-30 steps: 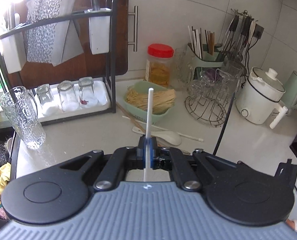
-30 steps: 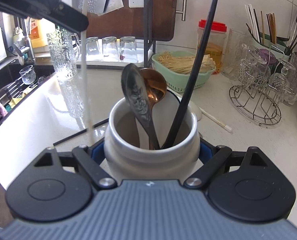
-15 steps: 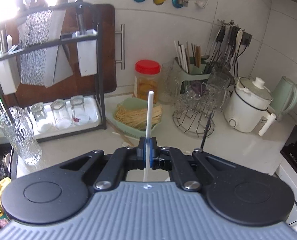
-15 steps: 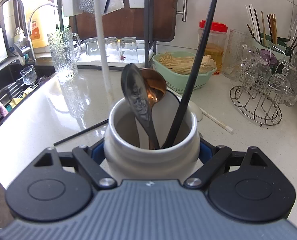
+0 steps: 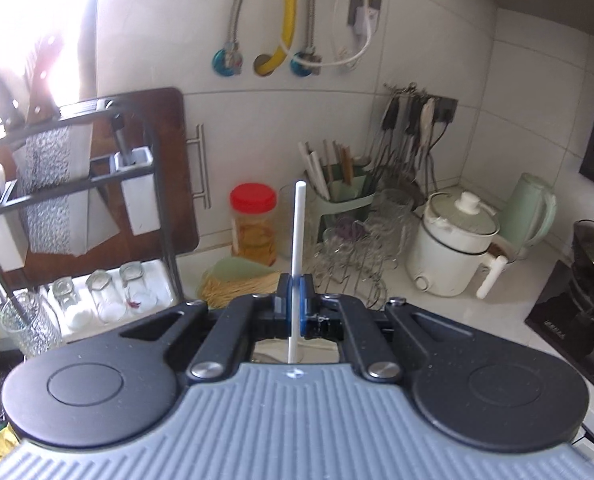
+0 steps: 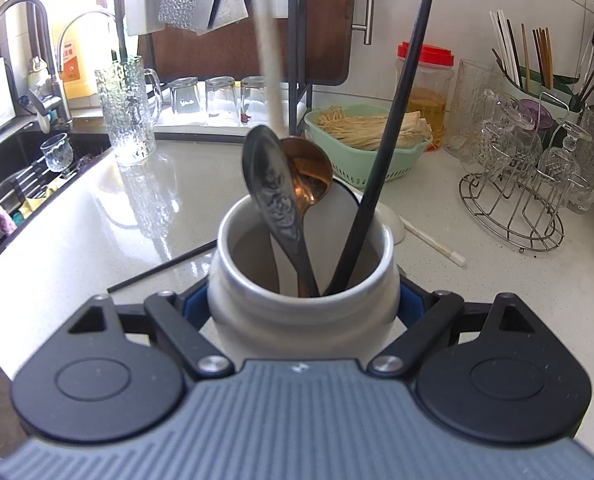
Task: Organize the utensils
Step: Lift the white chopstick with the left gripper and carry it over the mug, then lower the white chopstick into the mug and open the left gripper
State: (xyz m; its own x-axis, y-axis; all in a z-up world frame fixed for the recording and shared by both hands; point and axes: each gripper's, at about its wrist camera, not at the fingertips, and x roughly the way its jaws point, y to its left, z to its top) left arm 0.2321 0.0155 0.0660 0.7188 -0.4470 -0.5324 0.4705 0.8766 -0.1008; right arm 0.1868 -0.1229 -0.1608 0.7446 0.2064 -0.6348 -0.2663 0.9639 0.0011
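Observation:
My left gripper (image 5: 295, 300) is shut on a white chopstick (image 5: 298, 240) and holds it upright, high above the counter. In the right wrist view the chopstick (image 6: 269, 60) hangs blurred just above and behind the jar's mouth. My right gripper (image 6: 303, 304) is shut on a white ceramic jar (image 6: 301, 320) that holds a dark metal spoon (image 6: 271, 192), a copper spoon (image 6: 311, 178) and a black chopstick (image 6: 393, 128). Another black chopstick (image 6: 165, 266) and a white chopstick (image 6: 433, 242) lie on the counter. A white spoon (image 6: 393, 220) lies behind the jar.
A green basket of noodles (image 6: 369, 156), a red-lidded jar (image 6: 425, 92) and a wire rack of glasses (image 6: 529, 184) stand at the back right. A textured glass pitcher (image 6: 127, 112) and a black dish rack (image 5: 77, 200) stand left, by the sink (image 6: 25, 184). A white cooker (image 5: 453, 248) stands right.
My left gripper has risen and moved right with the white chopstick, from left of the jar to above its mouth. The right gripper and jar have stayed still.

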